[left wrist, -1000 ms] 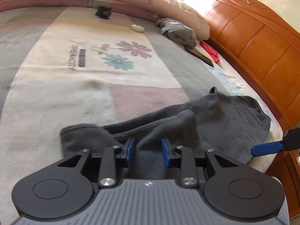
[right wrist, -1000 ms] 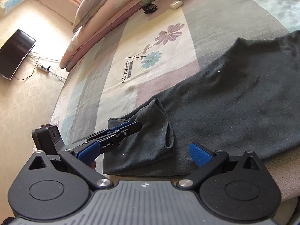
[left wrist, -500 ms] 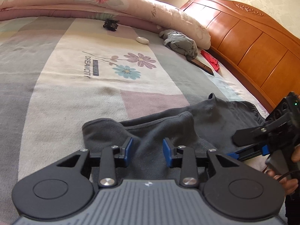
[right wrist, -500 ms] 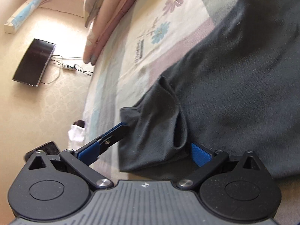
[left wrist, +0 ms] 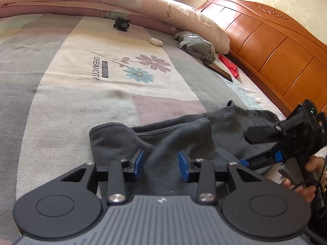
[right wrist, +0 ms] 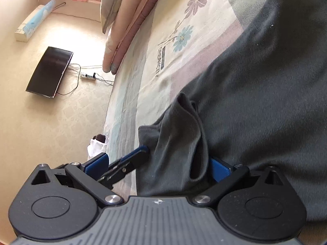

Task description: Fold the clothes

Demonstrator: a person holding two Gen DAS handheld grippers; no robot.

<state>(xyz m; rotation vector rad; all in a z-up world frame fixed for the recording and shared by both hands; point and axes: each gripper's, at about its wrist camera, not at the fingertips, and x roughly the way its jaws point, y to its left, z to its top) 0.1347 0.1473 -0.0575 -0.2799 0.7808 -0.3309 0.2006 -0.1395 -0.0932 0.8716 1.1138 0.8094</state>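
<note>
Sunlit bedspread (left wrist: pixel 61 94) hosts a folding job: left gripper (left wrist: pixel 161 166), jaws apart, straddles a dark grey garment (left wrist: pixel 167 140) at the near edge; right gripper (right wrist: pixel 179 165), spread wide, brackets its bunched sleeve, apparently for pinching. Beyond lie a quilt (left wrist: pixel 143 2) and headboard (left wrist: pixel 276 47).

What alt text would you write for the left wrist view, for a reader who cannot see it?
The left gripper hovers open over a folded-back flap of a dark grey garment on a floral bedsheet. The right gripper, in a hand, reaches in from the right. A wooden headboard stands behind.
</note>
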